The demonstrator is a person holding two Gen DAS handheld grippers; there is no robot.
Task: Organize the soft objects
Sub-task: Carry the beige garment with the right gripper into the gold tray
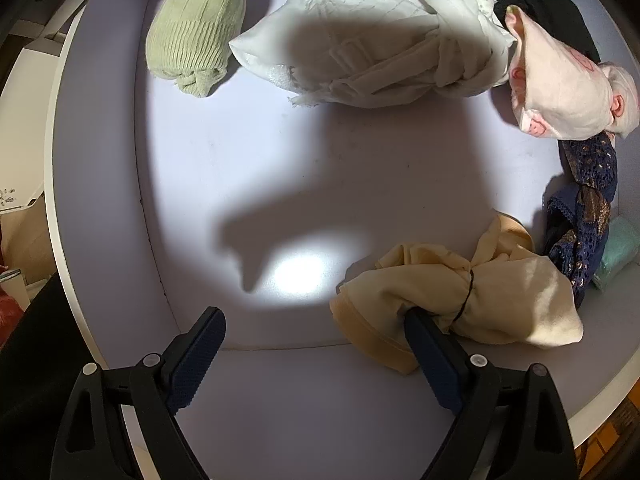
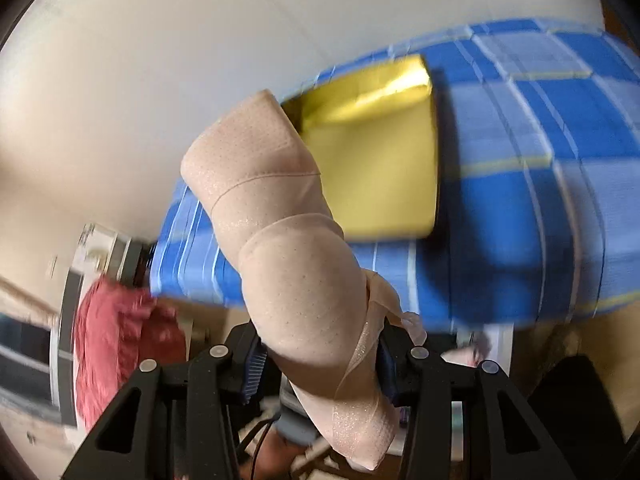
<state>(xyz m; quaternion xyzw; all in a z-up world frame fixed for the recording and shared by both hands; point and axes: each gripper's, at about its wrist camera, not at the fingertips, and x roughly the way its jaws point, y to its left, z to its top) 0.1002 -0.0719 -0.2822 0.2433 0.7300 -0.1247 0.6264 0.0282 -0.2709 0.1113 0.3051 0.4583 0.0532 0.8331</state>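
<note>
In the left wrist view my left gripper (image 1: pixel 314 326) is open above a lilac tray (image 1: pixel 120 200). Its right finger (image 1: pixel 432 356) touches a cream cloth bundle (image 1: pixel 480 296) tied with a black band. A green knit roll (image 1: pixel 196 28), a white quilted bundle (image 1: pixel 372 44), a pink-and-white bundle (image 1: pixel 560 88) and a dark blue sequined cloth (image 1: pixel 580 216) lie further in. In the right wrist view my right gripper (image 2: pixel 320 364) is shut on a beige rolled fabric piece (image 2: pixel 280 232), held up in the air.
A mint cloth (image 1: pixel 618 252) and black fabric (image 1: pixel 556 12) sit at the tray's right side. In the right wrist view a blue checked bed (image 2: pixel 520 200) carries a yellow pillow (image 2: pixel 380 160). A red cloth (image 2: pixel 116 340) lies lower left by a white wall (image 2: pixel 160 60).
</note>
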